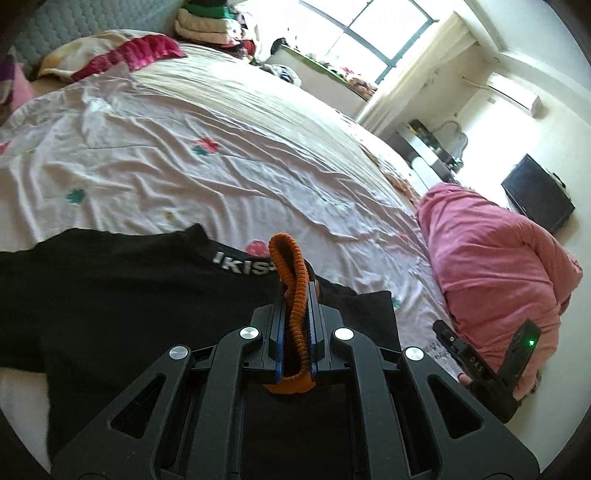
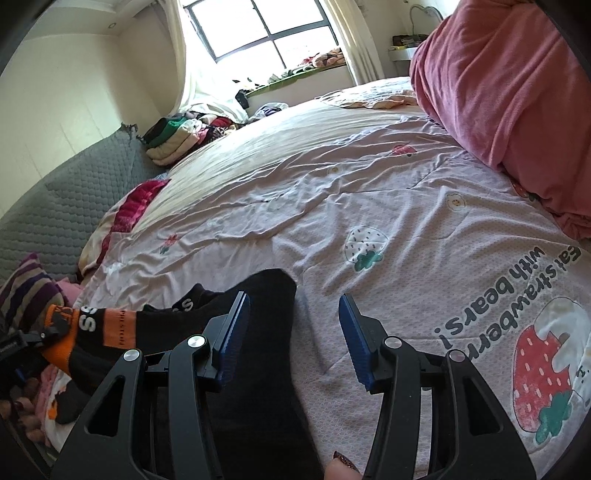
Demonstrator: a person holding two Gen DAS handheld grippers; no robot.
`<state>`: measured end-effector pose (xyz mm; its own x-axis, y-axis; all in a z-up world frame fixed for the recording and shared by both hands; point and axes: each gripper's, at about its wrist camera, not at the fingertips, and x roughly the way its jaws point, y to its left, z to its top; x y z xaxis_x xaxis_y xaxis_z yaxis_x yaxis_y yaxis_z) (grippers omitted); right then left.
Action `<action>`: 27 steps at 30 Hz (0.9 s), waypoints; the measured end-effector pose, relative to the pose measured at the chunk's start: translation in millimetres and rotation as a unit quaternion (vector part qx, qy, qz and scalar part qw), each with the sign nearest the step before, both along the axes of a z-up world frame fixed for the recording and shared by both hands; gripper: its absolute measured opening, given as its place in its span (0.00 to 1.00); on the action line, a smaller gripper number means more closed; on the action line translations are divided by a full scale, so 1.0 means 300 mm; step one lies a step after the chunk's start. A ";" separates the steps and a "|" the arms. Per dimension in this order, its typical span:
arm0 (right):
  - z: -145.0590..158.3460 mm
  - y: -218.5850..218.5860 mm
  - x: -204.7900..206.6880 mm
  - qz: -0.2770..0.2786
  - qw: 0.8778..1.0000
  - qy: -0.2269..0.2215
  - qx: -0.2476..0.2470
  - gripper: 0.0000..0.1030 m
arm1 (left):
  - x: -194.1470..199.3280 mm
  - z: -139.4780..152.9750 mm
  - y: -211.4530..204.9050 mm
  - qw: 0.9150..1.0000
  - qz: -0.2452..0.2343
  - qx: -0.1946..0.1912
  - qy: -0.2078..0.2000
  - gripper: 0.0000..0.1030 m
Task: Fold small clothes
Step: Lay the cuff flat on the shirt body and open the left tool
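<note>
Both fisheye cameras are riding close above the bed sheet [image 1: 221,155], each looking forward and downward along its 2 fingers, and both are sharing the black garment [image 1: 110,295], the pink blanket [image 2: 517,92] and the window [image 2: 258,26].

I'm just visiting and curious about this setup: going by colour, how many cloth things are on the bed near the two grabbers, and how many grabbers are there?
Black and orange socks: 1, its orange cuff clamped in the left gripper
Pink blanket: 1
Grippers: 2, counting the open right gripper
Total: 4
</note>
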<state>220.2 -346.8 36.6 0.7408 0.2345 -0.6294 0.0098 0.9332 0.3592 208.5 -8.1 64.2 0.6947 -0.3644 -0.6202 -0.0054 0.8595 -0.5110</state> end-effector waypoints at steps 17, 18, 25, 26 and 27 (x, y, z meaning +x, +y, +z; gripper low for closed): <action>-0.040 0.139 0.005 0.041 0.995 0.006 -0.086 0.48 | -0.032 -0.122 0.176 0.997 0.054 0.013 0.055 0.04; -0.044 0.151 0.004 0.046 0.995 0.008 -0.089 0.48 | -0.038 -0.121 0.184 0.997 0.056 0.013 0.055 0.04; -0.050 0.246 -0.018 0.083 0.989 0.014 -0.121 0.48 | -0.075 -0.089 0.223 0.994 0.074 0.066 0.043 0.04; -0.051 0.257 -0.022 0.086 0.989 0.015 -0.123 0.48 | -0.072 -0.091 0.225 0.994 0.072 0.063 0.046 0.04; -0.051 0.266 -0.026 0.087 0.988 0.016 -0.123 0.48 | -0.068 -0.093 0.224 0.995 0.067 0.062 0.048 0.04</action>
